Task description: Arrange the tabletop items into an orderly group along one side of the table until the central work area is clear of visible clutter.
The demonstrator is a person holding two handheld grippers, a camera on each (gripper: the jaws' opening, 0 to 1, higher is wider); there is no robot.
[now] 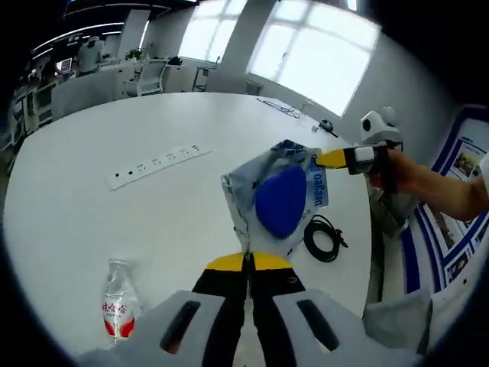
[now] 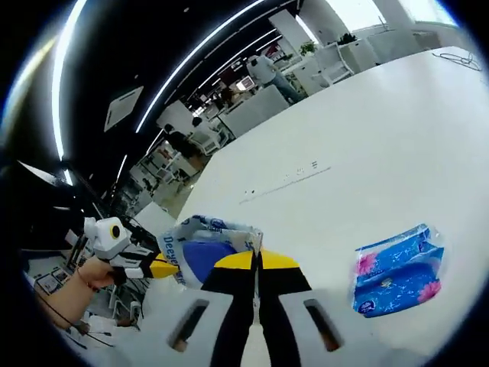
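Both tools, left tool point(image 1: 247, 261) and right tool point(image 2: 256, 260), clamp opposite edges of the translucent plastic bag holding a blue item point(image 1: 280, 197); uneven pulling risks tearing it over the white surface point(image 1: 114, 138).

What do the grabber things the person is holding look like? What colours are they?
Each grabber has two black jaws with bright yellow tips, rising from a white plastic body with dark slots. That is how the left gripper and the right gripper look up close. Seen from across the table, the grabber carries a white box on top, and a bare hand grips it; no sleeve is visible.
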